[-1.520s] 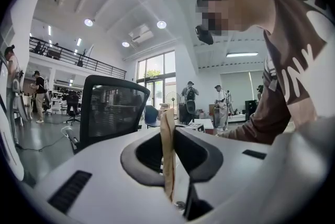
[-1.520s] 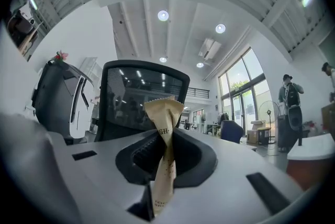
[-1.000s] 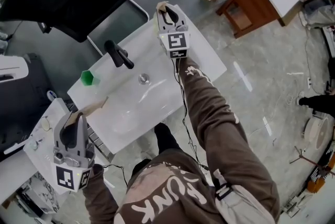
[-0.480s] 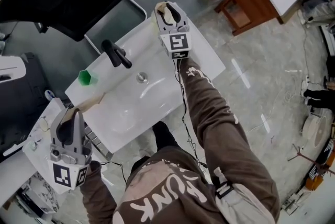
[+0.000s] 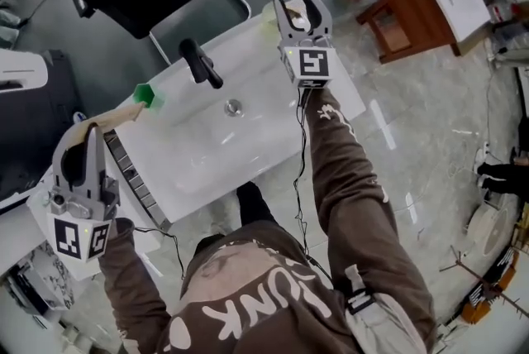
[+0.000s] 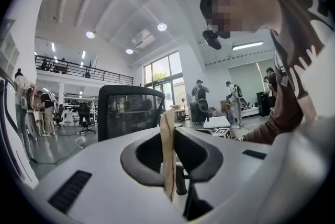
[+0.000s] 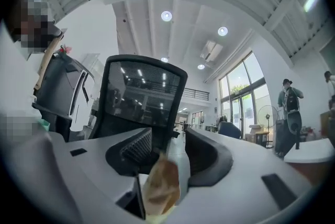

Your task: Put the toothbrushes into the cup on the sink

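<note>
Left tool (image 5: 85, 134) is clamped on the toothbrush (image 5: 111, 117). Its long axis points at the green cup (image 5: 145, 94) on the sink (image 5: 248, 144) rim, just beyond its free end. Right tool (image 5: 296, 2), farther off, has just been opening; a beige item (image 7: 159, 189) sits unpressed between its jaws.

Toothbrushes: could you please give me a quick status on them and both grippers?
Right gripper just opened, first toothbrush loose below. Left gripper clamps second toothbrush. Nothing seen blocking.
</note>
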Available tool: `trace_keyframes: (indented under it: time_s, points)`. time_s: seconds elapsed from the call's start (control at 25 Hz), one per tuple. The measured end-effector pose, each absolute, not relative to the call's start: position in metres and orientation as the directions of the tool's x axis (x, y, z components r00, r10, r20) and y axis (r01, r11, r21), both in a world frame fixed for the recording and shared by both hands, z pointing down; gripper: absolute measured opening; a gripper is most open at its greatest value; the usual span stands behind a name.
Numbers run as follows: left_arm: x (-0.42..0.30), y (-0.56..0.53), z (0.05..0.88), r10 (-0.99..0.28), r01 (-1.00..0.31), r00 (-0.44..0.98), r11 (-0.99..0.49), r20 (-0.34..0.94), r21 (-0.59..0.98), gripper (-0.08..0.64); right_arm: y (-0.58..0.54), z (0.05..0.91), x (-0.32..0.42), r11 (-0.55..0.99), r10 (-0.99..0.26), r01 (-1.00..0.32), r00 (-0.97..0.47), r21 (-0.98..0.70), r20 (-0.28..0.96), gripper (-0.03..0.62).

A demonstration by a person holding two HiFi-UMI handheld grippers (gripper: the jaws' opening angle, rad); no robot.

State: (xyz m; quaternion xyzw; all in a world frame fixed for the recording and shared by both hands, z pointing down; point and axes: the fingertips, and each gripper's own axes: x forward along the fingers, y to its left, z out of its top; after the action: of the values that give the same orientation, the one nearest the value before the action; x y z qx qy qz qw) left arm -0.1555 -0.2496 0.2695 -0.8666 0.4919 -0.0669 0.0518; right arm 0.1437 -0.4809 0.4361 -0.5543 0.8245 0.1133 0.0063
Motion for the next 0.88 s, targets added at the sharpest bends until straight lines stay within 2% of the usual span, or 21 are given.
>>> trace_keyframes:
  time_s: [0.16,0.44,0.88]
  points:
    - [-0.156,-0.249,0.266,-0.863,-0.846,0.501,-0.505,0.068,-0.173,0.052,-0.492,0.443,0.147,0.356,-0.918,-0.92,-0.377,0.165,-0.125,0.212]
    - [-0.166,-0.263,0.286,-0.869,-0.849,0.487,-0.493,0.082,-0.19,0.052,-0.48,0.409,0.147,0.377,-0.892,-0.91,-0.406,0.171,-0.2,0.222]
    - [-0.191,-0.302,0.363,-0.863,-0.841,0.492,-0.506,0.119,-0.19,0.052,-0.416,0.344,0.151,0.413,-0.837,-0.893,-0.449,0.177,-0.313,0.224]
